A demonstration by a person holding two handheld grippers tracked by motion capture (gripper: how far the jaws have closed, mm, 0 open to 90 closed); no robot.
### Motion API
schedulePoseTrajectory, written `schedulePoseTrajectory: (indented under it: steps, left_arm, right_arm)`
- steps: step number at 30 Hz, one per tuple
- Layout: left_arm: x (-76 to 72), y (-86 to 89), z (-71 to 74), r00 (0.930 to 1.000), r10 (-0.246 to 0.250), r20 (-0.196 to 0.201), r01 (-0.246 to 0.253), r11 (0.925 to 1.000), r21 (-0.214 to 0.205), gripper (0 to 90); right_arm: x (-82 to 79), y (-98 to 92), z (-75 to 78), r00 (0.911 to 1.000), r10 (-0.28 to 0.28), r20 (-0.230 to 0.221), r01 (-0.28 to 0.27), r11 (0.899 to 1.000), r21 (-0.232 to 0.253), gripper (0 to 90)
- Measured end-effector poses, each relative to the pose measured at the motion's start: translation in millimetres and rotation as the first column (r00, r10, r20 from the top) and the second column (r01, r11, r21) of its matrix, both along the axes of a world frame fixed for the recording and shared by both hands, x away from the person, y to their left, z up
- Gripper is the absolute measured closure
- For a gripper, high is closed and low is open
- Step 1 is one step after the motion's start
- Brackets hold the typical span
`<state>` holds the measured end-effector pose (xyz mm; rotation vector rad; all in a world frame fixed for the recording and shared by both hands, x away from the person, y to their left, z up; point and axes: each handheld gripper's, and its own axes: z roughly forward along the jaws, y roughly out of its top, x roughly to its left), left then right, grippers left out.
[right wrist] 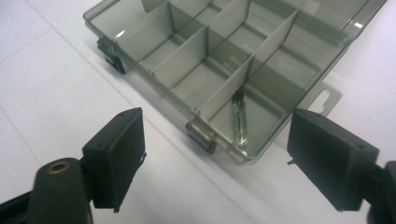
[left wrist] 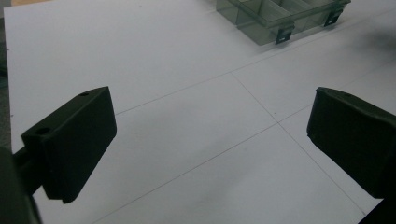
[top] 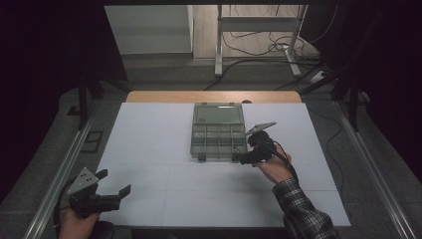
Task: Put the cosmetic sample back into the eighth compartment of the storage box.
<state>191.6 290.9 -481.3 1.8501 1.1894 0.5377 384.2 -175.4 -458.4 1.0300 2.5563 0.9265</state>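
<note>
Translucent grey plastic compartment box sits mid-tabletop toward the far edge, lid swung open and lying flat behind it. White tabletop carries nothing else that I can see.

Right tongs hover just off the box's near right corner, jaws spread wide, gripping nothing. Right gripper view looks straight at that corner: a small slim glass-like tube with a dark end lies in the near corner compartment, along the divider. Can't tell exactly what the tube is. Grey latch tab sits on the front wall just beside that compartment.

Left tongs parked at the near left edge of the tabletop, well apart from the box, jaws spread, nothing between them.

Judgement: step in hand is the right approach to the corner compartment, probably picking the tube, possibly working the latch. Next move calls for tipping the jaws down into the compartment, clearing wall and divider, lining up across the tube, then pinching. The narrow compartment leaves little room.
</note>
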Motion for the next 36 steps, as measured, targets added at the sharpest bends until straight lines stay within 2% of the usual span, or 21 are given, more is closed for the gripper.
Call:
schedulePoseTrajectory:
  steps: [3,14,20,22,28,32,36]
  left_arm:
    - [-0.1,0.1,0.1,1.0000,0.000,0.000,0.000,1.0000,-0.001,2.1]
    - [-0.2,0.6,0.1,1.0000,0.000,0.001,0.000,1.0000,-0.002,2.1]
    - [-0.2,0.6,0.1,1.0000,0.001,0.000,-0.001,1.0000,-0.003,2.1]
    - [-0.2,0.6,0.1,1.0000,0.001,0.001,-0.001,1.0000,-0.004,2.1]
    - [-0.2,0.8,0.0,1.0000,0.002,0.000,-0.002,1.0000,-0.008,2.1]
    - [-0.2,0.8,0.1,1.0000,0.002,0.000,-0.002,1.0000,-0.007,2.1]
    - [-0.2,0.8,0.1,1.0000,0.003,0.000,-0.003,1.0000,-0.008,2.1]
  right_arm:
    - [-1.6,1.0,-3.1,0.9998,0.008,-0.017,-0.008,1.000,-0.001,14.1]
    - [-11.7,-1.0,-5.4,0.9998,0.022,-0.003,-0.022,1.000,0.006,2.6]
    - [-16.0,-5.4,-3.4,0.9998,0.020,0.001,-0.020,0.999,0.025,1.9]
    - [-18.2,-6.5,-1.9,0.9996,0.022,0.019,-0.023,1.000,0.017,1.8]
    - [-24.3,-8.0,0.7,0.9989,0.031,0.035,-0.032,0.999,0.026,1.5]
    - [-27.3,-8.5,2.2,0.9992,0.038,0.010,-0.039,0.999,0.022,1.5]
    - [-31.4,-9.5,3.5,0.9990,0.044,0.008,-0.044,0.999,0.026,1.3]
